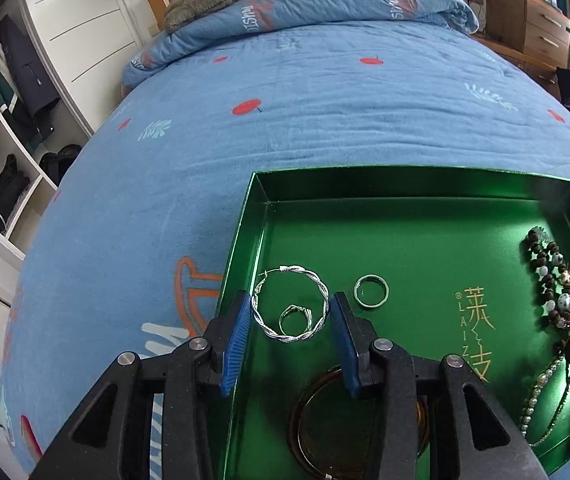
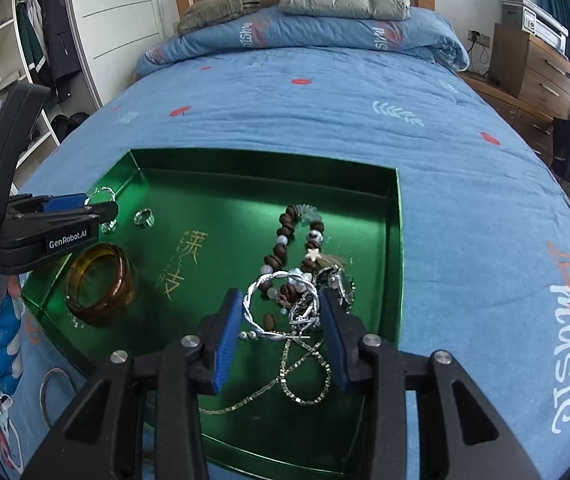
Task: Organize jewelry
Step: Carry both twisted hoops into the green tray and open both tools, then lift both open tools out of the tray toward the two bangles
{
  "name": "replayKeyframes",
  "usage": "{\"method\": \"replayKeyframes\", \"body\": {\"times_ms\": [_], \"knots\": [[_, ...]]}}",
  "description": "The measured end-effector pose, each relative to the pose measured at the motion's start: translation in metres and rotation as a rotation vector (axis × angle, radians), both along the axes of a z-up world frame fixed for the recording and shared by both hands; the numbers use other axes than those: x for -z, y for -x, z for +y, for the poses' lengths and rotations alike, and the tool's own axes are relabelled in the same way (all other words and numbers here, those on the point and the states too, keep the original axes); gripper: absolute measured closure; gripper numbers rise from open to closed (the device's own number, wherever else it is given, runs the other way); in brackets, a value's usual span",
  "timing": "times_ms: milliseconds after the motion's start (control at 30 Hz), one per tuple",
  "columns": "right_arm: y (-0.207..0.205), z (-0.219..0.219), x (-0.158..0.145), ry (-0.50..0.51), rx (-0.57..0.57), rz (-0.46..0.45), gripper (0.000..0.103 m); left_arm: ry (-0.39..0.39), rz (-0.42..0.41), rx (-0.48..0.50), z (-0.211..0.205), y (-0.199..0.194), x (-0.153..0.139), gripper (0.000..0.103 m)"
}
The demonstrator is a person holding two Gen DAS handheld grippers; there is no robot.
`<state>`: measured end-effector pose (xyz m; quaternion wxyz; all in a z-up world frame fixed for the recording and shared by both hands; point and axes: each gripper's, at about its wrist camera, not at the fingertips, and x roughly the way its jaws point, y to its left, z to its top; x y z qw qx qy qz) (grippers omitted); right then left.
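A green tray [image 1: 405,184] [image 2: 395,216] lies on the blue bed. My left gripper [image 1: 289,312] is open, its blue pads on either side of a twisted silver hoop [image 1: 321,284] that lies flat with a small silver ring [image 1: 295,314] inside it. A plain silver ring [image 1: 371,290] [image 2: 143,217] lies just right. An amber bangle [image 2: 99,284] lies under the left gripper. My right gripper [image 2: 281,308] is open over a tangle of jewelry: a second silver hoop [image 2: 261,284], a brown bead bracelet [image 2: 285,232], and a fine silver chain [image 2: 305,360].
Folded quilt and pillows [image 2: 345,4] lie at the bed's head. A wardrobe [image 1: 9,120] stands left, a wooden dresser [image 2: 533,72] right. A thin metal ring [image 2: 51,392] lies on the bed left of the tray.
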<state>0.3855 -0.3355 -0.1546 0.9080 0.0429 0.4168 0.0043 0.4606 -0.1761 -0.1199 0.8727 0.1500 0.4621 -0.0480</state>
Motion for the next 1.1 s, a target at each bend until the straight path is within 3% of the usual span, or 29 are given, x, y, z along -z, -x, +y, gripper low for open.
{"method": "replayKeyframes", "body": {"times_ms": [233, 433, 533, 767, 933, 1100], "knots": [[-0.001, 0.007, 0.004, 0.068, -0.026, 0.005, 0.065, 0.001, 0.003, -0.004, 0.001, -0.003, 0.007, 0.061], [0.004, 0.004, -0.002, 0.058, -0.020, 0.004, 0.065, 0.040, -0.001, 0.012, 0.003, 0.003, -0.002, 0.042], [0.011, 0.000, -0.013, 0.040, -0.010, -0.017, 0.064, 0.055, -0.020, 0.023, 0.005, 0.013, -0.017, 0.035], [0.048, 0.004, -0.068, 0.032, 0.000, -0.098, 0.063, 0.087, -0.092, 0.017, 0.024, 0.050, -0.073, 0.032], [0.092, 0.016, -0.111, 0.031, -0.012, -0.169, 0.063, 0.135, -0.155, 0.017, 0.046, 0.093, -0.119, 0.031], [0.142, 0.028, -0.134, 0.023, -0.012, -0.203, 0.063, 0.151, -0.208, 0.029, 0.064, 0.146, -0.144, 0.031]]}}
